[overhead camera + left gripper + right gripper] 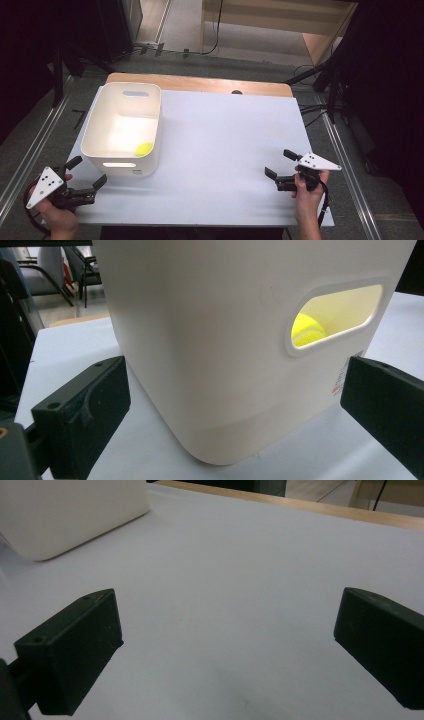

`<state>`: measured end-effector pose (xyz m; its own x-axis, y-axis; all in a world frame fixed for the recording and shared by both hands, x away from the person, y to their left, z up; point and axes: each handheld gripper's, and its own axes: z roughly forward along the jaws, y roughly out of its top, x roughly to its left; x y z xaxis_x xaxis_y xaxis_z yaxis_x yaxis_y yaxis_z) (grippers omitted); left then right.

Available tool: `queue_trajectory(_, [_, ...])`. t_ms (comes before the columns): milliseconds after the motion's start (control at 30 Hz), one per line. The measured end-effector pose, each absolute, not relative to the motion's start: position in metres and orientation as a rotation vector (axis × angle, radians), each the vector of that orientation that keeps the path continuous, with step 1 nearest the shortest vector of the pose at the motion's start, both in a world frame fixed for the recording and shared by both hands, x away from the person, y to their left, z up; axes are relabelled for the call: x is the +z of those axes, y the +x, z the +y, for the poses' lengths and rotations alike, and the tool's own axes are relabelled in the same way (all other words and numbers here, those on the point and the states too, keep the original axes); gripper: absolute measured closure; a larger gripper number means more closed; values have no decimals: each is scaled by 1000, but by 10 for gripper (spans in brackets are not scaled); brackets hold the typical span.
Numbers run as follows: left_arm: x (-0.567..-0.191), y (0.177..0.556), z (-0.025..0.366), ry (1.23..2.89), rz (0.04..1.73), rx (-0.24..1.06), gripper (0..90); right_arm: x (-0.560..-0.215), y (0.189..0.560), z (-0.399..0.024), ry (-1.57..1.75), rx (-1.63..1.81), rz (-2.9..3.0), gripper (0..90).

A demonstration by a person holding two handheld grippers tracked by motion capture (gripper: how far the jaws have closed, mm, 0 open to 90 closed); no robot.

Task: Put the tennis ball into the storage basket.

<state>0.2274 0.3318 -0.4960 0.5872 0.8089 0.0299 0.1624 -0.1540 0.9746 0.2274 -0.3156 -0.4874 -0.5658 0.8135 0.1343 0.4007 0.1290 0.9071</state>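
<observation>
- The high view took in the whole bench [225, 150], white-covered with a wooden strip along its far edge, and a white bin [122, 127] standing at the bench's left side, nearer the far-left corner than the near edge.
- From above, a yellow ball [144, 148] lay on the bin's floor, in the near-right corner of the bin. It was the one thing seen in the bin.
- The left gripper view showed what the high view could not: the bin's [215, 350] near wall from low down, with the ball [307, 330] visible through the oval handle slot, resting close behind that wall.
- The right gripper view caught one rounded corner of the bin [65, 515] at its upper left, far off across bare bench [240, 595]; the ball did not come into it.
- Left hand-held gripper [86, 171] was held at the near-left corner of the bench, just beside the bin's near wall, not touching it. Jaws spread wide, holding nothing.
- Right hand-held gripper [279, 163] hovered near the bench's near-right corner, well apart from the bin. Jaws spread, holding nothing.
- Each gripper was gripped by a person's hand coming in from the near edge.
</observation>
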Motion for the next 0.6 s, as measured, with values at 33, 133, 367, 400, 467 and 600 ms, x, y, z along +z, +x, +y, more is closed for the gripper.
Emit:
queue_trajectory(33, [-496, 228, 332, 1657, 821, 694, 0, -489, 226, -318, 1175, 1422, 2011, 0])
queue_trajectory(133, [-496, 228, 332, 1659, 822, 695, 0, -494, 221, -324, 1198, 1420, 1997, 0])
queue_trajectory(367, [-496, 228, 332, 1660, 822, 696, 0, -499, 212, -336, 1219, 1428, 1950, 0])
queue_trajectory(400, [-496, 228, 332, 1660, 822, 696, 0, -500, 210, -338, 1223, 1438, 1935, 0])
queue_trajectory(467, [-496, 228, 332, 1659, 821, 695, 0, -502, 206, -342, 1234, 1448, 1919, 0])
queue_trajectory(600, [-496, 228, 332, 1657, 820, 693, 0, -506, 199, -350, 1224, 1476, 1882, 0])
